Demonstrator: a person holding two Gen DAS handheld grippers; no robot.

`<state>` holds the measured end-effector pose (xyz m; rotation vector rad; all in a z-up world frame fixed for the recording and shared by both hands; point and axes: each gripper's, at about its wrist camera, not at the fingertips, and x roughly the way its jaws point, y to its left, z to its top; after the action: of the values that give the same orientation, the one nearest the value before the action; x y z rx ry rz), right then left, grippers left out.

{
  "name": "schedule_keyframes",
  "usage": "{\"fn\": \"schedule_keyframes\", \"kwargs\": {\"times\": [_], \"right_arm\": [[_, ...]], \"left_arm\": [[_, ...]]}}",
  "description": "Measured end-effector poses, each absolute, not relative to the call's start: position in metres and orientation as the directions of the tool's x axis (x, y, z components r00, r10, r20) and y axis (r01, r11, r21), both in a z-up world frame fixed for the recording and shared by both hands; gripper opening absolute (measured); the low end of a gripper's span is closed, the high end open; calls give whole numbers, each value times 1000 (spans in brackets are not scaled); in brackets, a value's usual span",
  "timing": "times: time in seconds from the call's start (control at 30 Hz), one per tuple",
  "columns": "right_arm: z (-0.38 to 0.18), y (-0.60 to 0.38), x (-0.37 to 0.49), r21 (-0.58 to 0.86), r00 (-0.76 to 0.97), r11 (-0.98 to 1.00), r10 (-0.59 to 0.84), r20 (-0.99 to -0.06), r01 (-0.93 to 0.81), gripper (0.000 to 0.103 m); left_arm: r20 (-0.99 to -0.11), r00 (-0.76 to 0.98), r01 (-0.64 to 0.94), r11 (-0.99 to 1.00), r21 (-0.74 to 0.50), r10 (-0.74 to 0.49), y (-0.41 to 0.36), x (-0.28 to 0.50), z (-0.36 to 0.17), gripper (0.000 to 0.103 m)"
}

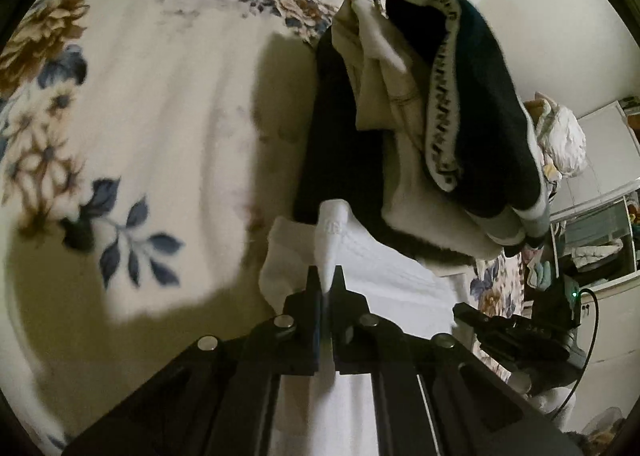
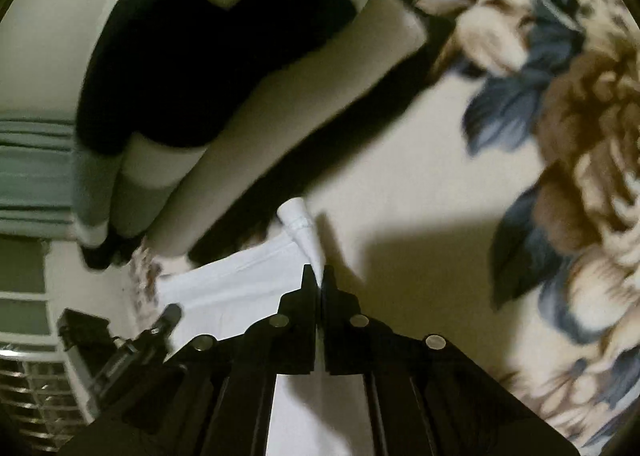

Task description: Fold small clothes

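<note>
Step in hand, as I judge it: the white garment (image 1: 360, 256) is gripped at two corners and carried or stretched over the bed, ahead of laying it flat for the first fold; no fold is visible in it yet.

Left wrist view, left to right: the floral bedspread (image 1: 140, 116) fills the left half; my left tongs (image 1: 327, 280) sit low at centre, jaws drawn narrow and clamped on a bunched corner of the white garment, a peak of cloth standing up just beyond the tips; the rest of the cloth runs back under the tongs and off to the right; just beyond it lies the pile of dark and cream clothes (image 1: 420, 116), its near edge touching or overlapping the white cloth, I cannot tell which; at the far right edge the other gripper body appears, dark and partly cut off.

Right wrist view, left to right: the same pile (image 2: 180, 76) occupies the upper left; the white garment spreads from lower left toward centre; my right tongs (image 2: 319, 276) hold narrow on its second corner, cloth pinched between the tips; the bedspread lies bare to the right.

Next move, in my judgement: keep both grips firm; draw the edge taut; set the garment down on bare bedspread well apart from the pile; risk: catching pile fabric.
</note>
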<state>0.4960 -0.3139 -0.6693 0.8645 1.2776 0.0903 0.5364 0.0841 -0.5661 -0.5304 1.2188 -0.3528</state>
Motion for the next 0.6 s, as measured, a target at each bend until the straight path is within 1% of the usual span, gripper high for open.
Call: {"fn": "schedule_keyframes", "kwargs": {"times": [0.07,0.1,0.13,0.17,0.2,0.23,0.3,0.37,0.43,0.5,0.53,0.57,0.6], "right_arm": [[-675,-313,499,606,290,688,532,-796,400,3],[-676,-313,499,607,270,686,544,-794,402,5],[-674,-314,495,612,258,682,557,-790,401,14],[-668,-318,486,615,243,684,568,-786,392,20],[-663,-320,478,623,239,683,578,-780,380,36],[-656,-323,466,633,238,682,589,-772,366,47],[-648,-325,438,649,225,679,612,-758,342,49],[-649,-323,410,655,184,678,634,-751,335,49],[-655,-319,391,654,149,679,647,-748,333,49],[-665,-311,376,654,119,682,657,-744,326,49],[-671,-307,370,660,109,677,666,-738,327,47],[-675,-304,366,662,106,672,671,-734,332,40],[-677,-302,362,665,118,668,670,-733,333,11]], "left_arm": [[-790,265,-42,812,-583,-553,90,534,-571,4],[-787,256,-48,806,-590,-561,93,530,-569,5],[-781,253,-49,799,-600,-571,99,521,-566,7],[-775,262,-50,794,-606,-575,106,508,-561,11],[-767,274,-52,788,-614,-580,113,492,-555,21],[-756,282,-57,776,-628,-591,118,480,-552,34],[-742,302,-68,763,-643,-598,125,445,-548,48],[-737,292,-72,754,-653,-610,125,413,-551,48],[-748,275,-76,762,-644,-604,119,396,-557,48],[-762,275,-90,774,-627,-586,113,382,-566,46],[-763,274,-101,772,-628,-585,110,378,-569,32],[-760,283,-107,769,-631,-585,108,374,-571,17],[-765,288,-111,773,-625,-577,107,372,-570,4]]}}
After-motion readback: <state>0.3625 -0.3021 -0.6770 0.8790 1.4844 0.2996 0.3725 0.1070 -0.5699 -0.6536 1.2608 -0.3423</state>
